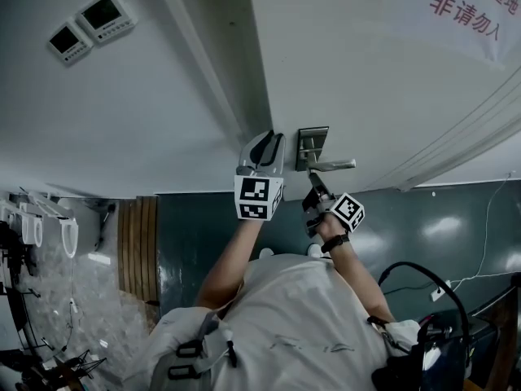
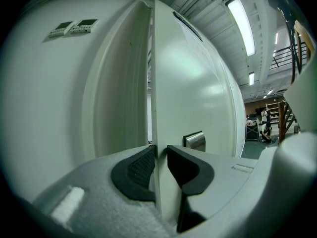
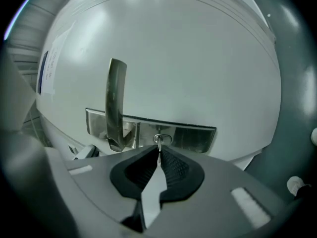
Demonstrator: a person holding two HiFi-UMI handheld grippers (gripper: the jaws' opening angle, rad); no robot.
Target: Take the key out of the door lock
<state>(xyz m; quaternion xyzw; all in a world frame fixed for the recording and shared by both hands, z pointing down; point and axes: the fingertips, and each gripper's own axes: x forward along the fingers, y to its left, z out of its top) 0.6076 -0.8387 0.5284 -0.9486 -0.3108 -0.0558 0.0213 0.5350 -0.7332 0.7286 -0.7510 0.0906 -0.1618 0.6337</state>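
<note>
The key (image 3: pixel 158 143) is sitting in the keyhole of the lock plate (image 3: pixel 190 137). It is showing edge-on as a thin sliver and running straight in between the tips of the right gripper (image 3: pixel 158 155), just beside the lever handle (image 3: pixel 116 103). One key, one lock plate and one lever handle are showing on the single white door (image 1: pixel 350 72), and two grippers are working at it. The right gripper's jaws are standing almost together, pinching the key's outer end between their ribbed pads just short of the plate. The left gripper (image 2: pixel 161 150) is holding its jaws partly apart and clamping the free edge of the door between them, one pad on each face. Two wall panels (image 1: pixel 89 24) are hanging side by side on the wall, well apart from the door.
</note>
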